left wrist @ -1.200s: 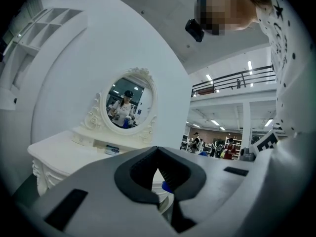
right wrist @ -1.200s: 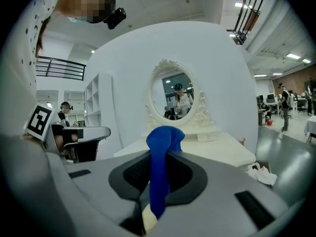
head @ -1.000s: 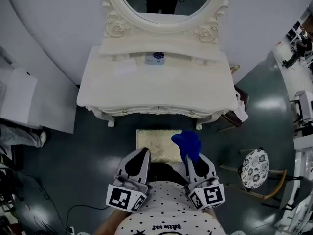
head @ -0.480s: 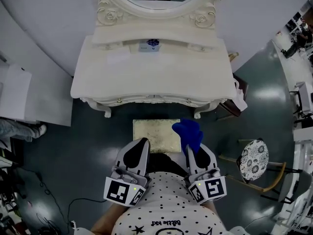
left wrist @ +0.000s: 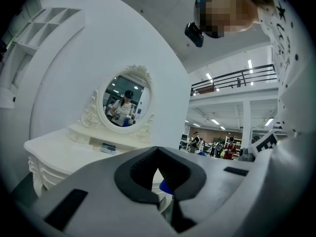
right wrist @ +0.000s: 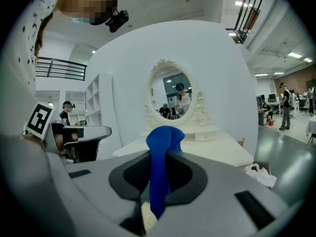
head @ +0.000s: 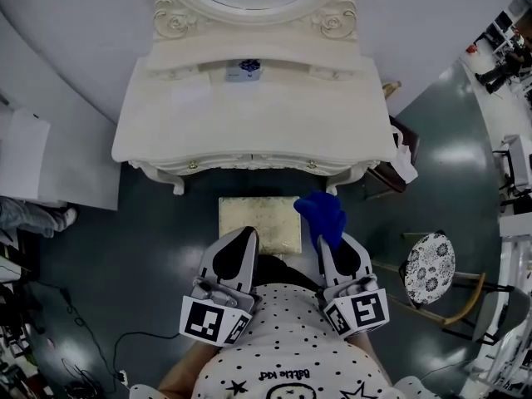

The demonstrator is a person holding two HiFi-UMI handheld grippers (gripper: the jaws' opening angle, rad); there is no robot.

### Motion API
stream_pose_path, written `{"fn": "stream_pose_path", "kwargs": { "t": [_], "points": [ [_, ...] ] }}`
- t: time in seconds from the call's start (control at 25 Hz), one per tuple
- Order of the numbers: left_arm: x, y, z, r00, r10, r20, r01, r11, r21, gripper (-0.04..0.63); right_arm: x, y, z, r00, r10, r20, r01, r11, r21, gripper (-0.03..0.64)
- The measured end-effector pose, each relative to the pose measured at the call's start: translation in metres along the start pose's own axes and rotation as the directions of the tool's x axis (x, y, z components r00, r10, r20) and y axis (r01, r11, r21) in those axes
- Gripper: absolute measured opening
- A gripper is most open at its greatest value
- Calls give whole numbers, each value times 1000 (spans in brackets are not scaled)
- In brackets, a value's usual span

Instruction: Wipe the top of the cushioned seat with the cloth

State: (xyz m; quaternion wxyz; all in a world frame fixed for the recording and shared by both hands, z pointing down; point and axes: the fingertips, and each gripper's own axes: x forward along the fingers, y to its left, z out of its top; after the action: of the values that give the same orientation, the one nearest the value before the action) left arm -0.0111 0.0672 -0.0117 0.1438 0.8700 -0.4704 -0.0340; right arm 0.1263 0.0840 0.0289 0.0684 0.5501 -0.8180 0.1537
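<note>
Holding the blue cloth (head: 321, 216) clamped in my right tongs (head: 332, 243), bunched over the right edge of the cushioned seat (head: 253, 219) (seat sits just before the vanity worktop (head: 249, 131)). My left tongs (head: 239, 246) are closed on nothing, over the seat's near edge.

The polka-dot shirt (head: 287, 343) carries a line of small dark letters, upside down to the head camera, that seems to read "Bettie kid". Print on the small box (head: 241, 71) at the back edge of the surface (head: 249, 127) is too small to read.
</note>
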Motion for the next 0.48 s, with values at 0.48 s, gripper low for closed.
{"fn": "stream_pose_path", "kwargs": {
  "t": [0.48],
  "points": [
    [-2,1,22,996,9,89,-11,1000,23,10,4,0,4,999,51,0,-51,998,-34,61]
  ]
}}
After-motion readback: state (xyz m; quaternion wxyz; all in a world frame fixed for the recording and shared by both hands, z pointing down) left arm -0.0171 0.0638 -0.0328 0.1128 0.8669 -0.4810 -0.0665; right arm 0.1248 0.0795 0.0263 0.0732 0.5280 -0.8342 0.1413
